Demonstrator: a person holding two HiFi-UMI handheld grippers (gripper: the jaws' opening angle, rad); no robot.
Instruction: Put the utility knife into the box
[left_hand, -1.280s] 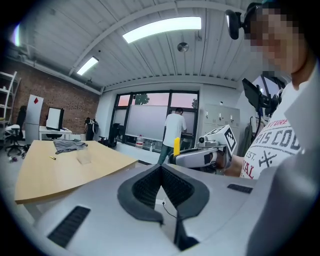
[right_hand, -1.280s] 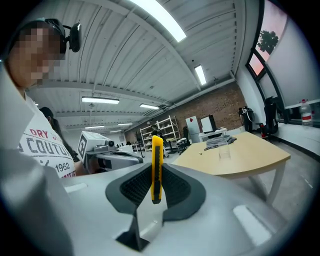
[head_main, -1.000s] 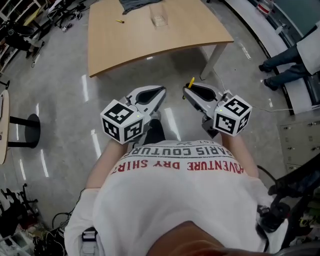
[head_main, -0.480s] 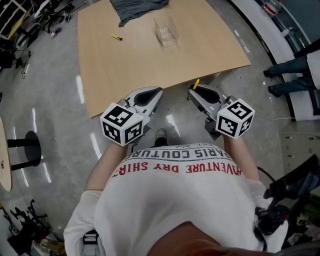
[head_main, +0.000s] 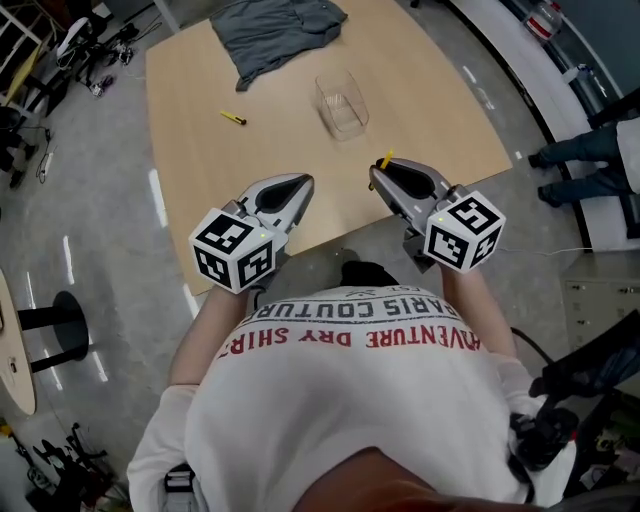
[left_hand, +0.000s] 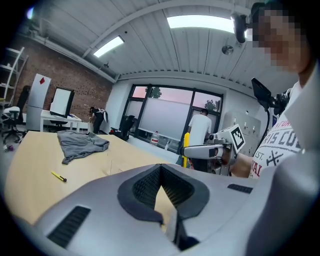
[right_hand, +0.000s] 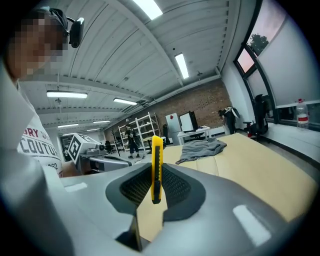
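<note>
Right tongs (head_main: 380, 178) hold one utility knife (right_hand: 156, 167); second knife (head_main: 233, 118), one box (head_main: 341, 102) ahead.

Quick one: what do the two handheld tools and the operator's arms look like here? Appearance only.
Left tool and right tool match: light grey moulded shells tapering to a beak, with black ribbed pads lining the inside. Each carries a white cube with black square markers at its rear. No cables are visible. The person wears a white short-sleeved T-shirt with red and dark print, and the forearms are bare.
</note>
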